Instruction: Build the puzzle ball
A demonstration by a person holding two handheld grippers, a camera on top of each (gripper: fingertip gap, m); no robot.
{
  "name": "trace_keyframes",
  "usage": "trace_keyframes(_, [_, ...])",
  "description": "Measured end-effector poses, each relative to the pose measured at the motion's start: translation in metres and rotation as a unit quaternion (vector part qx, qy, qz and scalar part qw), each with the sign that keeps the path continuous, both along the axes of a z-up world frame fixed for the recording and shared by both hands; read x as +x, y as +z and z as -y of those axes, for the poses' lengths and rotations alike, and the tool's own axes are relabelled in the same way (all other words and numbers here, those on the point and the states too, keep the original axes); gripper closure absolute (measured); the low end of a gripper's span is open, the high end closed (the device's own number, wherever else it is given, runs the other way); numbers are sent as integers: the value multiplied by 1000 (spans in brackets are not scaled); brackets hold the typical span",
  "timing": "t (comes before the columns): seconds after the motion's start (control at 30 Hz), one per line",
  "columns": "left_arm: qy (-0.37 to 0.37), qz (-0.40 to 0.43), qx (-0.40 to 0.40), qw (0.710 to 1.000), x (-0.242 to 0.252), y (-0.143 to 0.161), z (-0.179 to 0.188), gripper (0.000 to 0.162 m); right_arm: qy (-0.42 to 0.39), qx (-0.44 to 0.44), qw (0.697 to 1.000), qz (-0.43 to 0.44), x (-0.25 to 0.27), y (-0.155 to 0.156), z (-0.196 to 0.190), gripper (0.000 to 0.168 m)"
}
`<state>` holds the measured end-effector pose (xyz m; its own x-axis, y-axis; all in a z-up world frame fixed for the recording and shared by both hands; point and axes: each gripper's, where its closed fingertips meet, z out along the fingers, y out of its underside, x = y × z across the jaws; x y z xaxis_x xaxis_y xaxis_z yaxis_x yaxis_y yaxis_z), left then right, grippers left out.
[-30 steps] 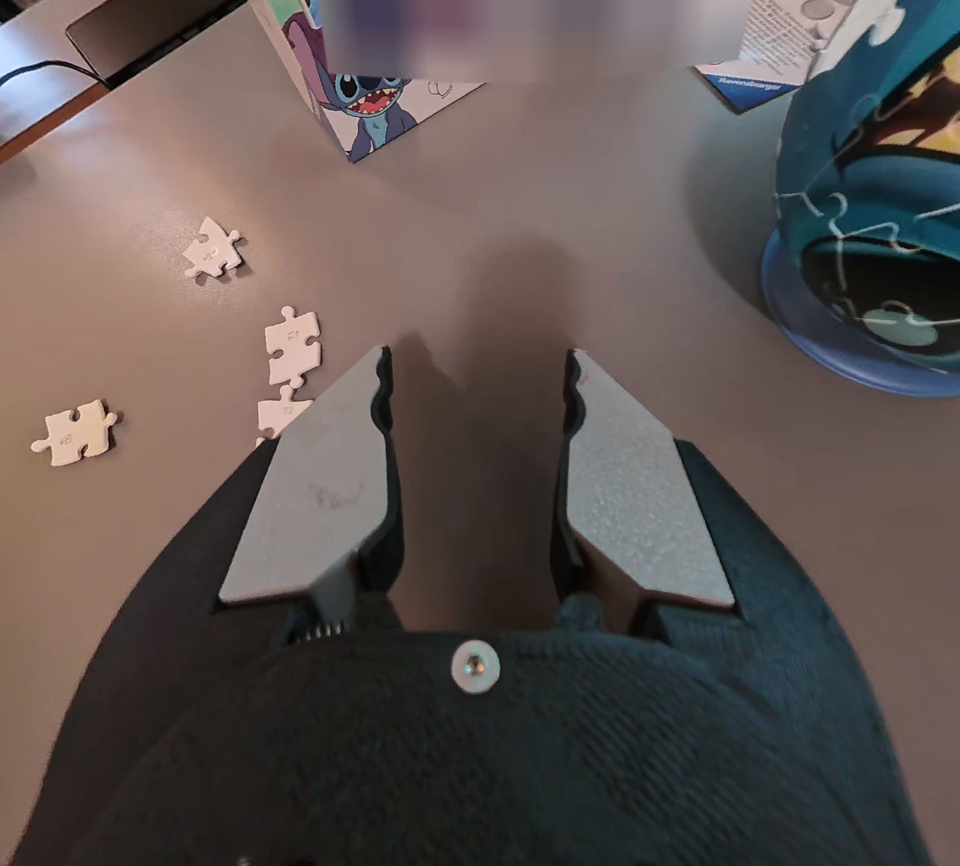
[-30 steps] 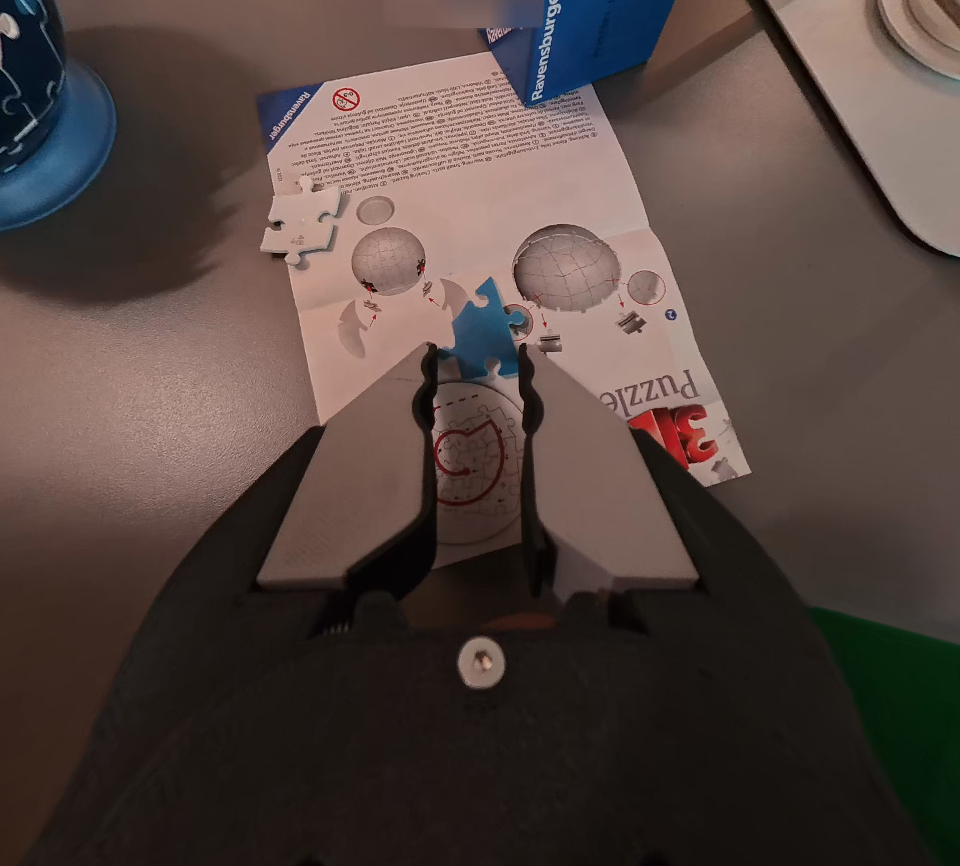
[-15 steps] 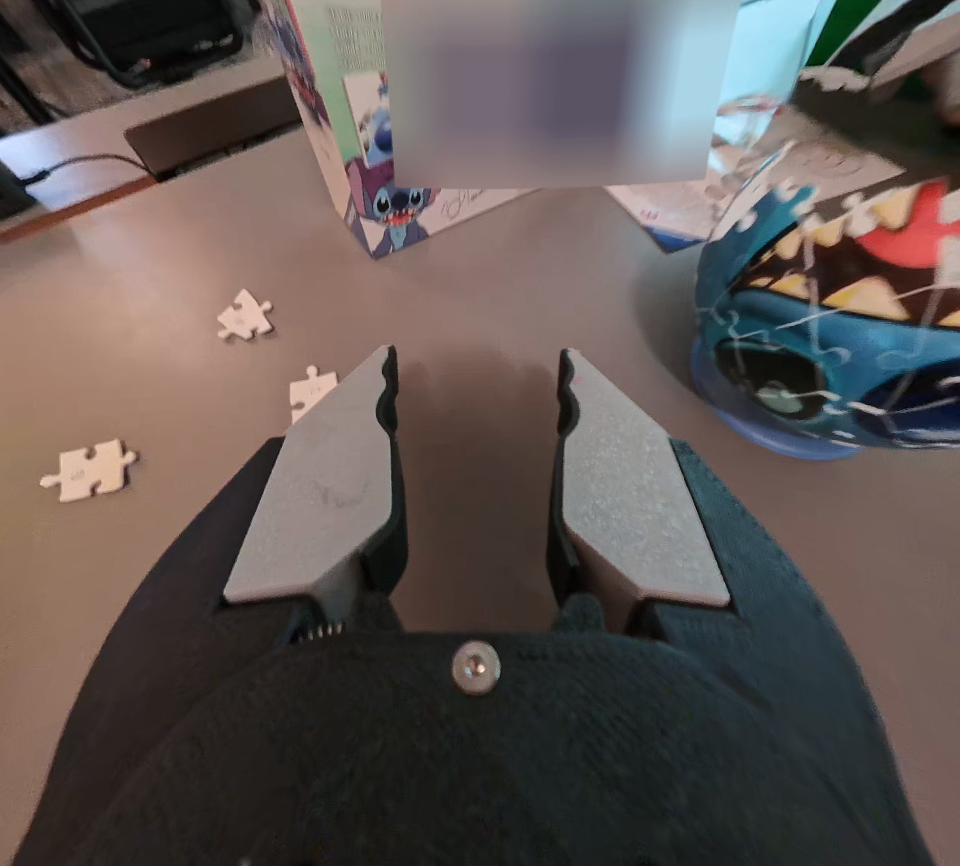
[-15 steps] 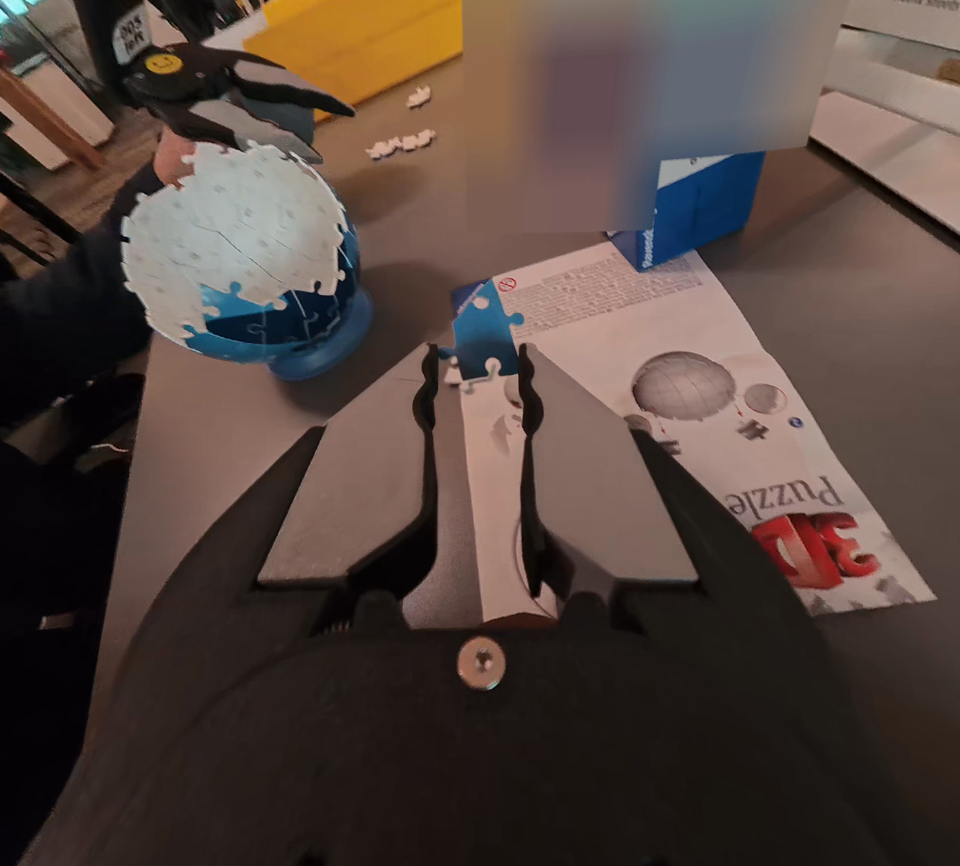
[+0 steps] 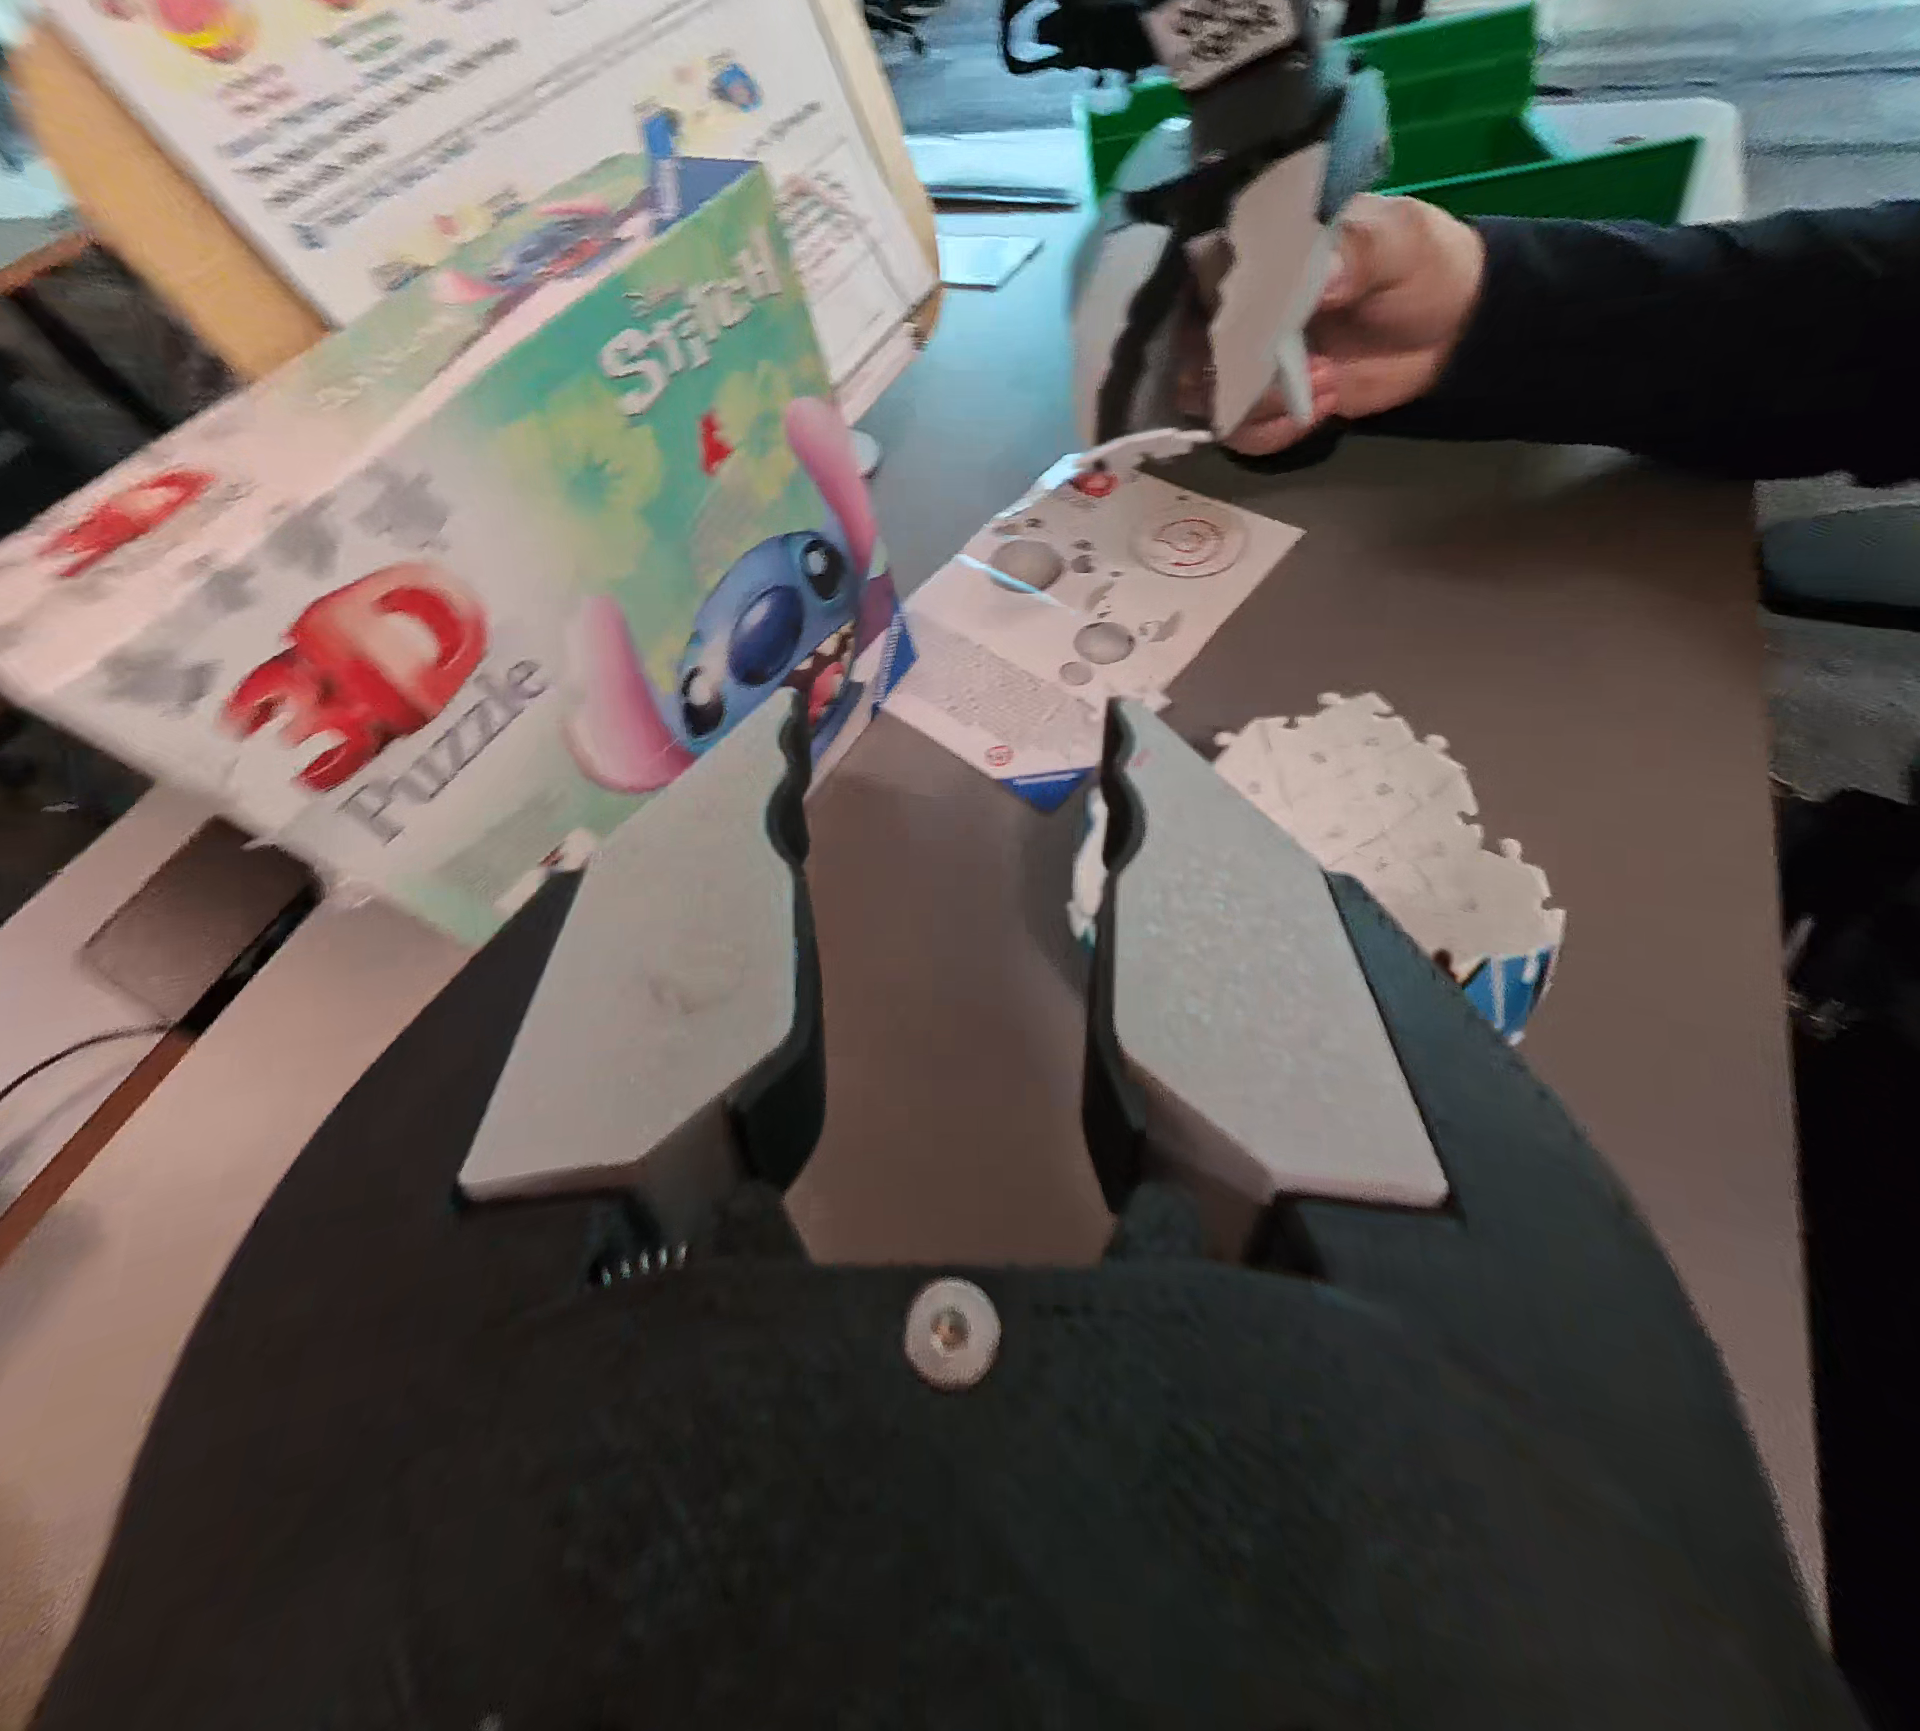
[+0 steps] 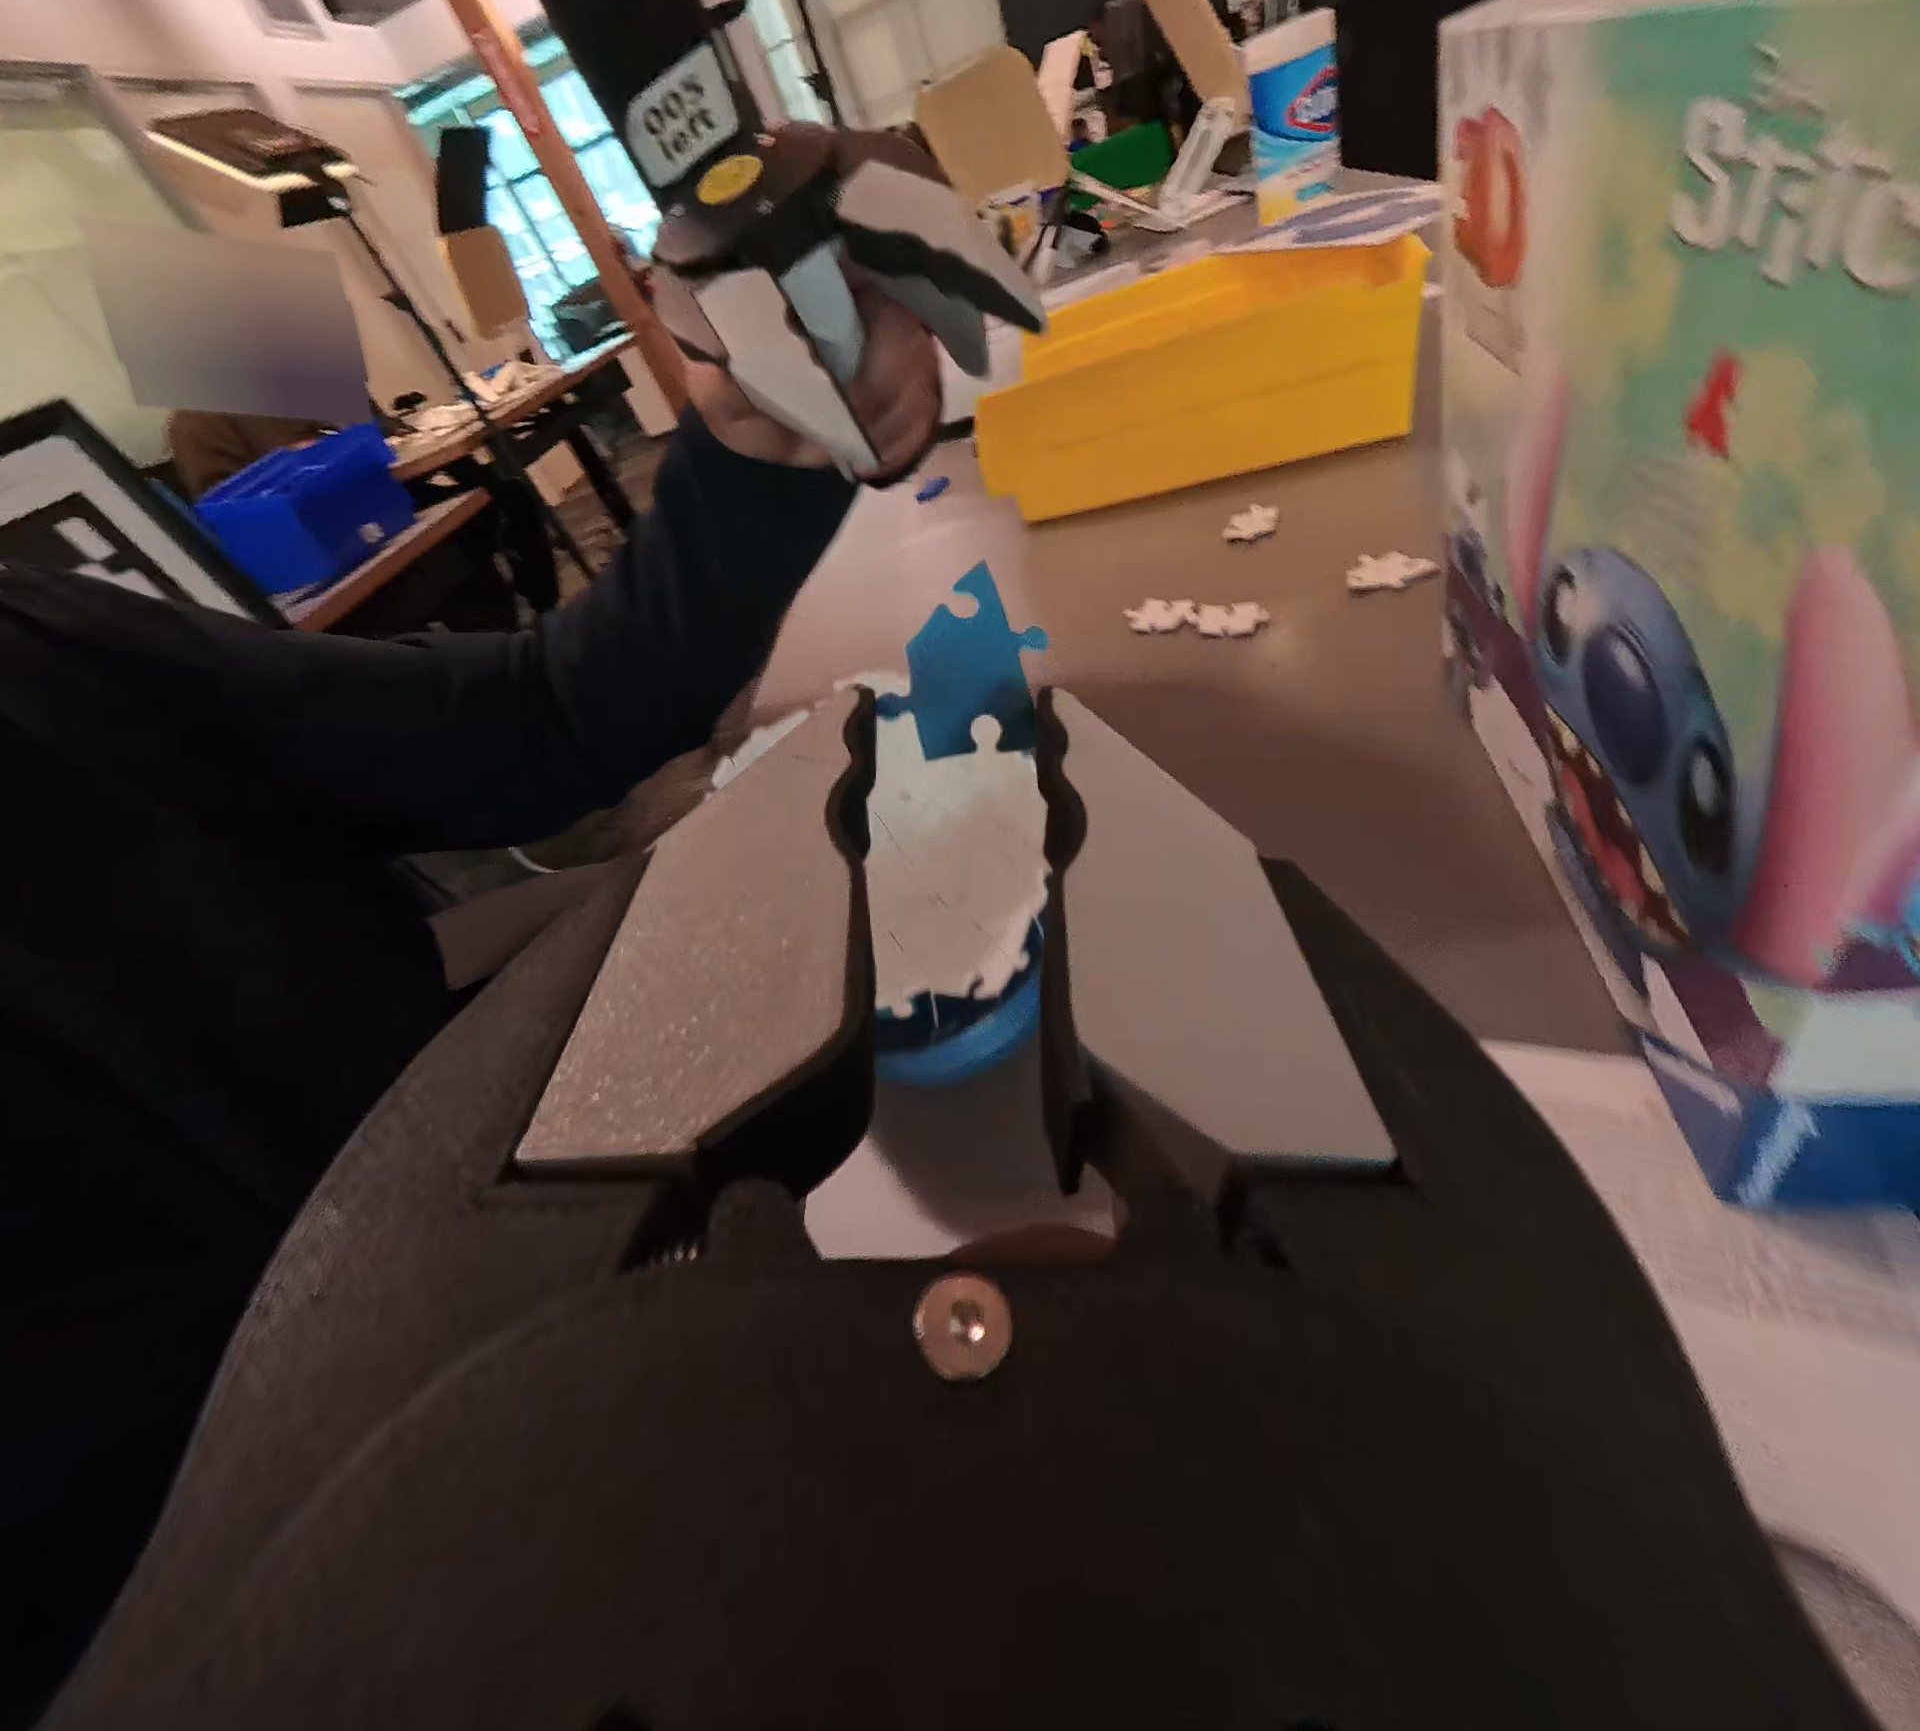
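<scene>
The right claw point(image 6: 948, 725) pinches a blue puzzle piece point(image 6: 964, 663) by its lower edge above the half-built puzzle ball point(image 6: 961, 892), while the left claw point(image 5: 951, 772), ball at its 3 o'clock on the bench point(image 5: 1558, 601), stays spread and empty, so the thinly gripped piece could twist or slip when pressed in.

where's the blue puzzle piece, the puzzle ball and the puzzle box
blue puzzle piece point(image 6: 961, 673), right wrist view, on its blue face between the fingertips.
puzzle ball point(image 5: 1371, 808), left wrist view, on the white inner side of its pieces.
puzzle box point(image 5: 582, 538), left wrist view, on its green front face.
</scene>
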<state>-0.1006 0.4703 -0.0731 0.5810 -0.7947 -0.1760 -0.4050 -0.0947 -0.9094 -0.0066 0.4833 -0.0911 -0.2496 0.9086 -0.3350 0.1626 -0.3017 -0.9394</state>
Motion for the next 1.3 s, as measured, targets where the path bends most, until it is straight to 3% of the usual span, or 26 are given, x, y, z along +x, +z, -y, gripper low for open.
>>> trace_keyframes(0.17, [-46, -3, -31, 998, 22, -20, -13, 110, 91, -48, 994, -23, -31, 14, 13, 141])
trace_keyframes(0.73, [-118, 24, 19, 992, 32, -41, -4, 123, 206, -82, 974, 43, -67, -12, 20, 141])
trace_keyframes(0.87, [-126, 31, 19, 991, 33, -40, 0, 128, 236, -126, 963, 41, -66, -16, 24, 141])
trace_keyframes(0.97, [-135, 29, 13, 990, 36, -42, 3, 131, 247, -146, 957, 46, -67, -22, 26, 141])
trace_keyframes(1.13, [-150, 9, 26, 988, 37, -44, 11, 157, 247, -147, 956, 53, -67, -26, 27, 141])
trace_keyframes(1.3, [-104, 11, 30, 994, 31, -41, -2, 162, 217, -141, 964, 59, -70, -24, 18, 141])
